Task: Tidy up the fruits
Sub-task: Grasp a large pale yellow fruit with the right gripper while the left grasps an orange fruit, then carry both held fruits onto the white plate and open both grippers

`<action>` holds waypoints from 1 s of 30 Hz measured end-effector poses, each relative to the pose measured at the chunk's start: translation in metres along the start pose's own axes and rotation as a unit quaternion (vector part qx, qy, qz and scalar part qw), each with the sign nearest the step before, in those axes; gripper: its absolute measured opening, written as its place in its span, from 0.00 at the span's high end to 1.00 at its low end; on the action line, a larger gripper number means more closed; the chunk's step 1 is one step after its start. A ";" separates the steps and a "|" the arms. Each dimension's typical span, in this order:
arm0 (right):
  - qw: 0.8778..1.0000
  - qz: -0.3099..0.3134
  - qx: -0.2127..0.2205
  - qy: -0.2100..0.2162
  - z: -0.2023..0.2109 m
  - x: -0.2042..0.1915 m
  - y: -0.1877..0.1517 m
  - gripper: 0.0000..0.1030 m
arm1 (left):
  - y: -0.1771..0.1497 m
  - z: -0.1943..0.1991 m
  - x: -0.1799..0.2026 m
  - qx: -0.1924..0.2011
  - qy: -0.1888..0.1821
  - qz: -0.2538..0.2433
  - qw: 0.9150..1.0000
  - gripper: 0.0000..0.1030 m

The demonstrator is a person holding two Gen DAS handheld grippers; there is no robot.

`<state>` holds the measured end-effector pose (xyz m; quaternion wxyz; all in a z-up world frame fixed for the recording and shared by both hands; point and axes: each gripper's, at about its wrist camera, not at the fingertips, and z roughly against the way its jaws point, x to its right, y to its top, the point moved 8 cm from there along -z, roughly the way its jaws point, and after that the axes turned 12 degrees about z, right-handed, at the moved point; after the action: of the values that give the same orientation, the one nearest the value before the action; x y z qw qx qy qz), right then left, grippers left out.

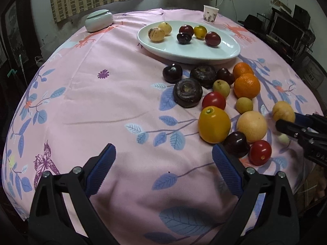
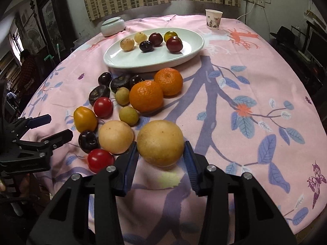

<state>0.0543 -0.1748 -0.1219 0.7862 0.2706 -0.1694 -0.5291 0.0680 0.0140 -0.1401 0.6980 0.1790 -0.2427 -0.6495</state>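
A pale green oval plate (image 1: 185, 55) (image 2: 143, 66) at the back of the table holds several small fruits, dark red, yellow and pale. In front of it, loose fruits lie on the pink cloth: two oranges (image 2: 146, 96), red tomatoes (image 2: 103, 107), dark plums (image 1: 172, 72) and a yellow tomato (image 1: 213, 124). My right gripper (image 2: 160, 143) (image 1: 287, 119) is shut on a large pale yellow fruit (image 2: 160, 143) (image 1: 283, 111), with a blue pad against each side of it. My left gripper (image 1: 163, 151) (image 2: 55, 127) is open above bare cloth, just left of the nearest fruits.
A lidded pale green jar (image 1: 99, 20) stands at the back left and a paper cup (image 1: 210, 13) at the back right. A second pale yellow fruit (image 2: 116, 136) lies right beside the held one. The table's edge drops off on both sides.
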 end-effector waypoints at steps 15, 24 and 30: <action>0.999 -0.030 -0.022 0.035 -0.008 0.004 -0.012 0.56 | 0.013 -0.024 0.036 -0.013 -0.059 -0.009 0.998 0.35; 0.999 -0.021 -0.027 0.033 -0.012 -0.002 -0.011 0.56 | 0.009 -0.017 0.048 -0.005 -0.093 -0.010 0.996 0.63; 1.000 -0.011 -0.021 0.019 -0.008 -0.002 -0.005 0.56 | 0.010 -0.009 0.042 -0.006 -0.087 -0.008 0.996 0.63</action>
<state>0.0542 -0.1729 -0.1312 0.7891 0.2657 -0.1406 -0.5357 0.0827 -0.0278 -0.1373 0.6703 0.1195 -0.2970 -0.6695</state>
